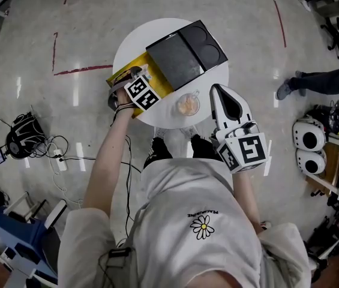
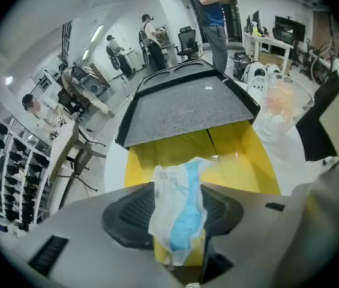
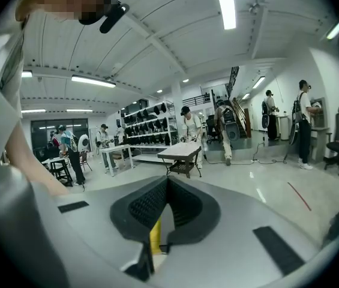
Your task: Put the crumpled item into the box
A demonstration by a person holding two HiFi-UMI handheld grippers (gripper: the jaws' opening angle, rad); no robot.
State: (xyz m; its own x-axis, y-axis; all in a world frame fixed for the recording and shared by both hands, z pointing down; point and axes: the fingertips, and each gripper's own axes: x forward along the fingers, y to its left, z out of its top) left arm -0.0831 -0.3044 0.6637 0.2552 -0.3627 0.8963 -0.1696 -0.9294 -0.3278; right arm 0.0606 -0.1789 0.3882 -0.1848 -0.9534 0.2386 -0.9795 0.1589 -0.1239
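Observation:
The crumpled item, a white and blue wrapper (image 2: 178, 212), sits between the jaws of my left gripper (image 2: 177, 204). The jaws stand apart around it and the pads do not look pressed on it. This gripper (image 1: 132, 77) hovers over the open yellow box (image 2: 244, 161) at the left edge of the round white table (image 1: 214, 80). The box's black lid (image 2: 187, 110) stands open behind it. My right gripper (image 1: 219, 92) is shut and empty by the table's near right edge; its own view shows only the room beyond its jaws (image 3: 164, 188).
A clear plastic cup (image 1: 188, 105) with something orange inside stands on the table right of the box, also seen as the cup (image 2: 277, 110). A person's legs (image 1: 322, 80) are at the right. Cables and a bag (image 1: 28, 140) lie on the floor at left.

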